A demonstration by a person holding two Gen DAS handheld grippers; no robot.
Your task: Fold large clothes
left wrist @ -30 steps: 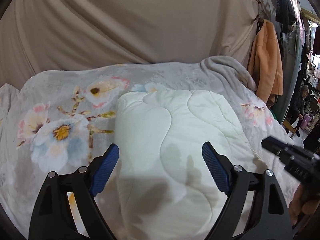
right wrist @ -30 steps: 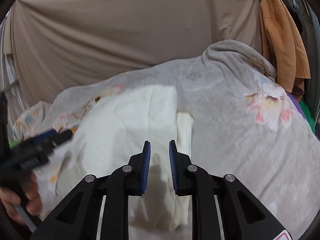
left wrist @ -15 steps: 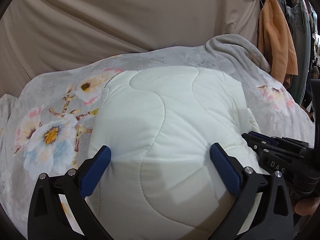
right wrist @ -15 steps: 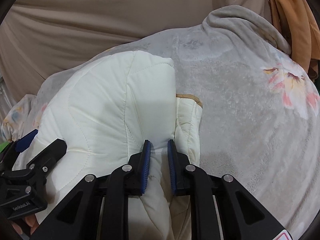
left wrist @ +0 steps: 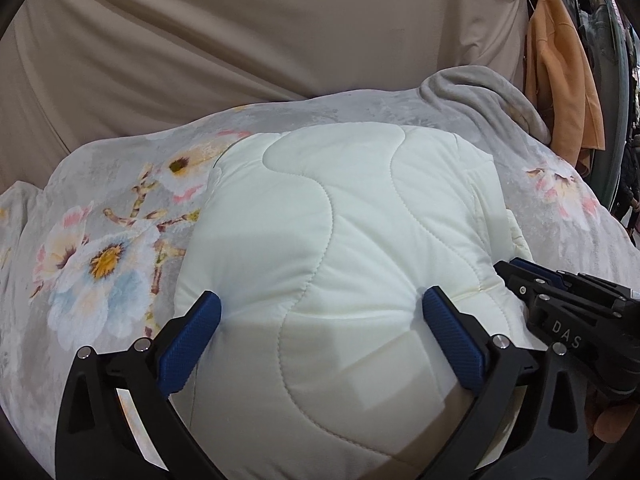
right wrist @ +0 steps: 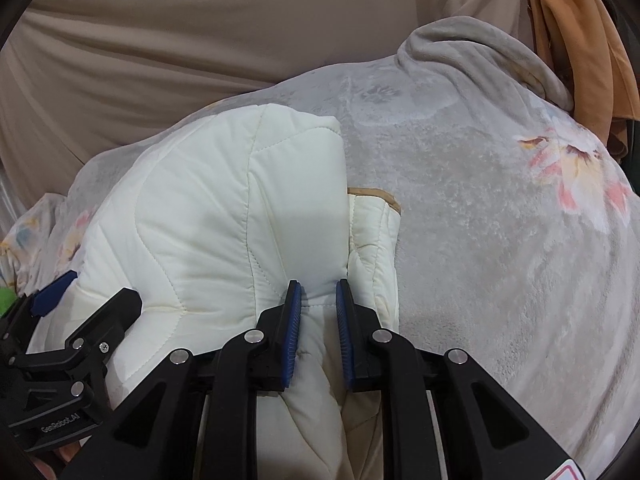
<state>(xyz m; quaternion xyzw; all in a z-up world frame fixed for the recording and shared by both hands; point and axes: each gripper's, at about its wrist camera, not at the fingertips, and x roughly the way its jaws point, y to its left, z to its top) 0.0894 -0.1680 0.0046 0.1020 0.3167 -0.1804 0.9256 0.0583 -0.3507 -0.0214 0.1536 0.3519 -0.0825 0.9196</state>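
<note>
Blanket [left wrist: 100, 264], floral, under cream jacket [left wrist: 340, 240]; left gripper [left wrist: 320, 312] fingers spread, right gripper [right wrist: 318, 292] fingers pinching jacket.

A beige curtain [left wrist: 240, 40] hangs behind the bed's grey flowered blanket [right wrist: 500, 220]; an orange garment [left wrist: 560, 80] hangs alongside.

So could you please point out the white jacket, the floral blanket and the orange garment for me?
white jacket [left wrist: 340, 248], left wrist view, quilted top panel.
floral blanket [right wrist: 500, 240], right wrist view, bare grey area.
orange garment [left wrist: 560, 80], left wrist view, hanging front.
</note>
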